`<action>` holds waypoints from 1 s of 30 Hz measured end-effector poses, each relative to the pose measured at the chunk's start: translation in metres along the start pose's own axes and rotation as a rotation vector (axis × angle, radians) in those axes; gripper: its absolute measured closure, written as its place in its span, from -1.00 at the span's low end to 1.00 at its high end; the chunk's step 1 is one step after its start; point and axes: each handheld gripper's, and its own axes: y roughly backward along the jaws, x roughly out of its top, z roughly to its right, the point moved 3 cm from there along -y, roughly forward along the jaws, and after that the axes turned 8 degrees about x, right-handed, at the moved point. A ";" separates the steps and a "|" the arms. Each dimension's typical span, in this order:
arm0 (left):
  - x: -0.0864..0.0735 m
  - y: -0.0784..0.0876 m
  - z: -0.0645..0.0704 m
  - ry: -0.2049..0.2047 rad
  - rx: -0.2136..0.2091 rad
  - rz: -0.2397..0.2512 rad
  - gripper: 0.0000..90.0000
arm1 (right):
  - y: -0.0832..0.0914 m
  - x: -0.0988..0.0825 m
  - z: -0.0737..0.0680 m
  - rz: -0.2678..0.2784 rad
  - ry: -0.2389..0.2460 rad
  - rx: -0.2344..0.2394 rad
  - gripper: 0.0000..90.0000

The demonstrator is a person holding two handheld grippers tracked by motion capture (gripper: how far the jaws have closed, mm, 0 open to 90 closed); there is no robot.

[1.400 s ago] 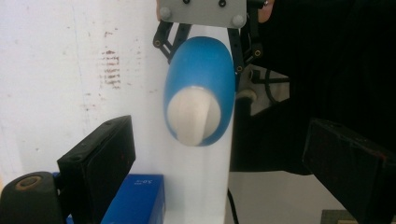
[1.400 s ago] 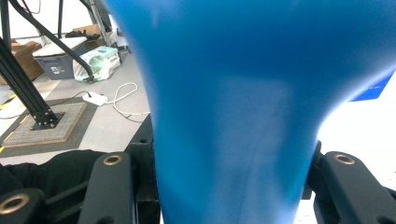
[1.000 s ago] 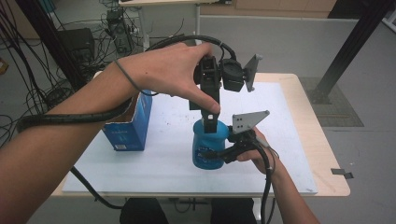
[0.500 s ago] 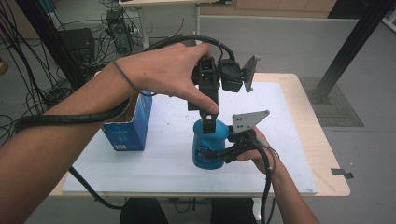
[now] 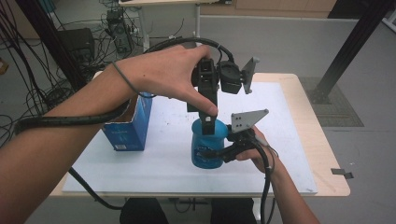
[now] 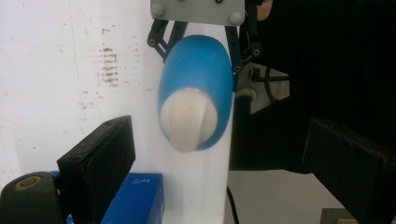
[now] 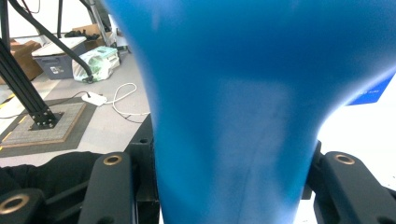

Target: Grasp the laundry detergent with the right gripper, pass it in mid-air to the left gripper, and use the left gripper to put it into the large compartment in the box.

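White sheet (image 5: 154,158) covers a pale wooden tabletop (image 5: 327,154); its surface is matte and carries faint brown scuffs, seen in the left gripper view. Grey floor lies beyond, with black cables and one black metal post.

Objects on the sheet, counted: one blue bottle (image 5: 208,147), one blue box (image 5: 128,128).

Blue bottle: smooth plastic, slightly glossy, rounded oval body narrowing upward to one off-white cap (image 6: 187,119), which is ridged and rounded. The bottle stands upright between the two tools.

Right gripper (image 5: 215,153): black jaws lie level and are clamped on the bottle's body, one on each flank, pads pressed against the plastic as the right gripper view shows. One grey three-cornered plate (image 5: 248,119), flat metal with bolt holes, sits on top of it. A ribbed black cable trails back along the forearm.

Left gripper (image 5: 208,122): points straight down directly above the cap. Its two jaws are blocky, black and matte, and they stand apart with the cap between and beyond them, touching nothing in the left gripper view.

Blue box: cardboard, rectangular, upright, white print on its face, well off to the outer side of the left gripper, apart from the bottle.
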 end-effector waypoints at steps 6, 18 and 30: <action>0.003 -0.013 0.001 -0.007 -0.004 -0.015 -0.78 | 0.002 0.002 -0.001 -0.002 0.007 0.000 -0.01; 0.009 -0.037 0.000 -0.016 -0.017 -0.034 -0.78 | 0.004 0.006 -0.005 0.002 0.017 0.003 -0.01; 0.013 -0.056 0.002 -0.024 -0.027 -0.053 -0.76 | 0.005 0.007 -0.006 0.005 0.026 0.002 -0.01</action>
